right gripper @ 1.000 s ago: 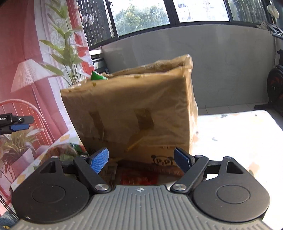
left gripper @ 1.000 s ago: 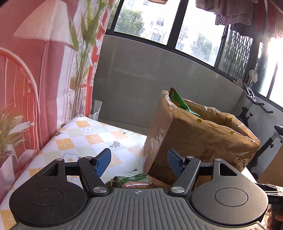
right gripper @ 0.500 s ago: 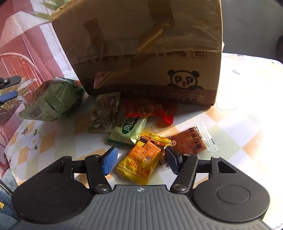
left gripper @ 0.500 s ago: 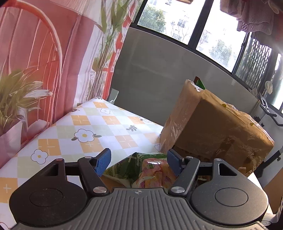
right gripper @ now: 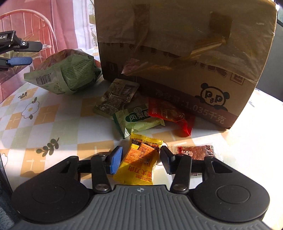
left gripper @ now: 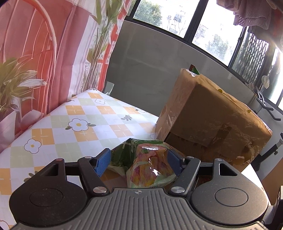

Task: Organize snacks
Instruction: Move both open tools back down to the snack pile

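Right tongs (right gripper: pixel 140 160) are closing astride the yellow snack packet (right gripper: pixel 141 162) lying flat on the desk (right gripper: pixel 53 123) before the cardboard box (right gripper: pixel 185 62), pads not yet touching; I'd pinch its sides squarely.

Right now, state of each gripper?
Left gripper: open, green snack bag between its pads, no grip visible.
Right gripper: closing around the yellow snack packet, pads not yet pressing it.

My landmark is the checked flower-print tablecloth (left gripper: pixel 77 123). Along its left edge hangs a red curtain (left gripper: pixel 35 53) printed with plants. Beyond its far edge stands a grey wall (left gripper: pixel 150 70), with windows (left gripper: pixel 176 16) above that.
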Action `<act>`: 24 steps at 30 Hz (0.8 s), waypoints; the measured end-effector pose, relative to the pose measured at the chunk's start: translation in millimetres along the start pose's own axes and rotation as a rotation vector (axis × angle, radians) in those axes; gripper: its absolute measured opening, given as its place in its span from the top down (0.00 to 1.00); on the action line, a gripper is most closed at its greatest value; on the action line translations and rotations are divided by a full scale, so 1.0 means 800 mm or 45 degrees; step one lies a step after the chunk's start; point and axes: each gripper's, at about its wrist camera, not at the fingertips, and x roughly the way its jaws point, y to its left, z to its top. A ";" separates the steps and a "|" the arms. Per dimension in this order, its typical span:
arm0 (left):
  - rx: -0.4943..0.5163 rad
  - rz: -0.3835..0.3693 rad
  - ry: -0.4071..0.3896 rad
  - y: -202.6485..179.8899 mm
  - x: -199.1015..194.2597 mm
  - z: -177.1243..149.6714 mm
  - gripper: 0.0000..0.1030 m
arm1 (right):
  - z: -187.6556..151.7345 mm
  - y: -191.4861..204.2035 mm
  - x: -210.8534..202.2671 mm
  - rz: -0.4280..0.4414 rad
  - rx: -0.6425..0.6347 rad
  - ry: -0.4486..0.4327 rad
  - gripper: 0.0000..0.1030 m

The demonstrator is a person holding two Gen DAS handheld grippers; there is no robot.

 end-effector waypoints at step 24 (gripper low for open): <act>-0.100 0.206 -0.006 -0.017 0.062 0.038 0.26 | -0.023 -0.017 -0.003 0.078 -0.004 -0.205 0.62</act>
